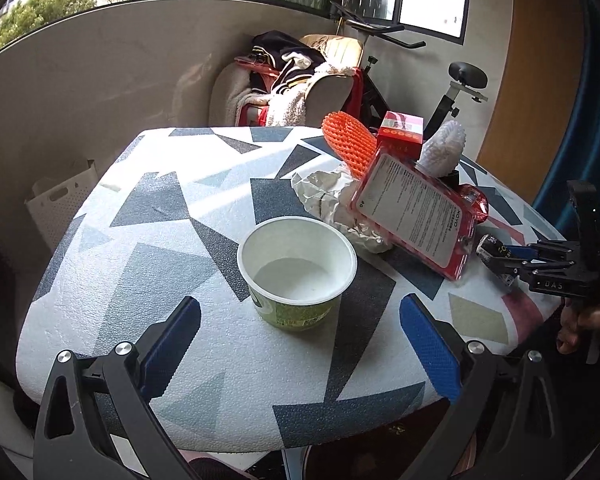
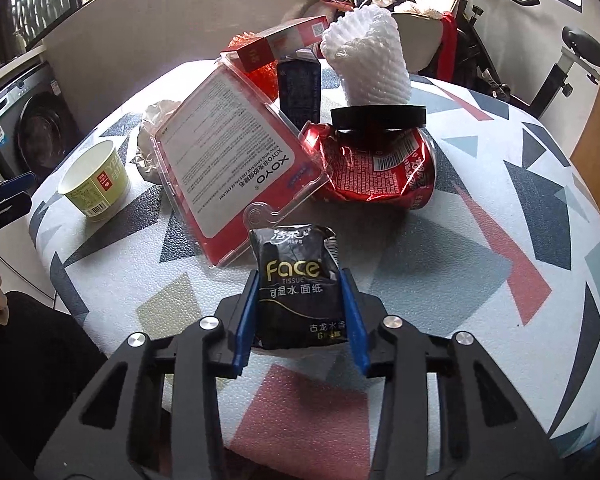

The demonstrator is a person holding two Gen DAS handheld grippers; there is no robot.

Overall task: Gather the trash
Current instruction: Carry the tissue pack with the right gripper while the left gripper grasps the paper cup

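Tissue pack (image 2: 298,292) | clamped in right hand-held gripper (image 2: 300,304) | left hand-held gripper (image 1: 300,344) open | plastic package (image 2: 236,168) just beyond

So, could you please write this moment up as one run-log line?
right gripper: shut on tissue pack | left gripper: open, empty, short of paper cup | table: rest of trash uncollected

Two close wrist views, sharing table (image 1: 228,360)
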